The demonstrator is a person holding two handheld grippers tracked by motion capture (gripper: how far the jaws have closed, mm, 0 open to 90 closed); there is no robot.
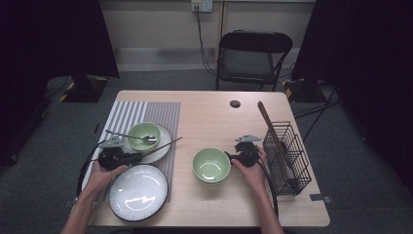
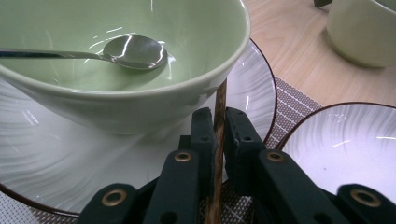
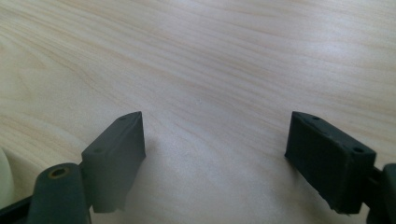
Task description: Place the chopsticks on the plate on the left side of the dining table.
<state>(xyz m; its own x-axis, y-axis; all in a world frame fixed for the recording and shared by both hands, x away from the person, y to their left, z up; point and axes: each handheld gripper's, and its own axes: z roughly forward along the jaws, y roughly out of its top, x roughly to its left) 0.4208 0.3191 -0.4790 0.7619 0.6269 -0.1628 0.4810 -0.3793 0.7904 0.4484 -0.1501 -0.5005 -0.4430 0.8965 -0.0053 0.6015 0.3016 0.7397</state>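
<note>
Fingers [image 2: 205, 140] of the left gripper [image 2: 218, 135] are clenched on a thin wooden chopstick [image 2: 219, 112], pinched near one end just in front of the green bowl [image 2: 140, 93] that sits on a white plate [image 2: 46, 158] and holds a metal spoon [image 2: 133, 50]. In the high view the left gripper [image 1: 130, 157] sits at the near edge of that plate [image 1: 163, 144], and the chopstick [image 1: 165, 144] runs from it across the plate rim and the striped placemat [image 1: 146, 112], its free end aimed right and slightly away from the person, toward the middle of the tabletop [image 1: 214, 117]. Its long axis lies nearly flat, close to the left-right line of the tabletop.

My judgement is that the step in hand is picking the chopstick up off the setting. The next move likely calls for a clean lift clear of the bowl and plate rim, then a carry toward the wire rack [image 1: 287, 156], where another chopstick [image 1: 270, 127] already stands.

The right gripper [image 3: 215, 158] is released, fingers spread over bare wood; in the high view it [image 1: 234, 160] rests beside the second green bowl [image 1: 211, 165]. A large empty plate [image 1: 138, 192] lies near the person's left hand.
</note>
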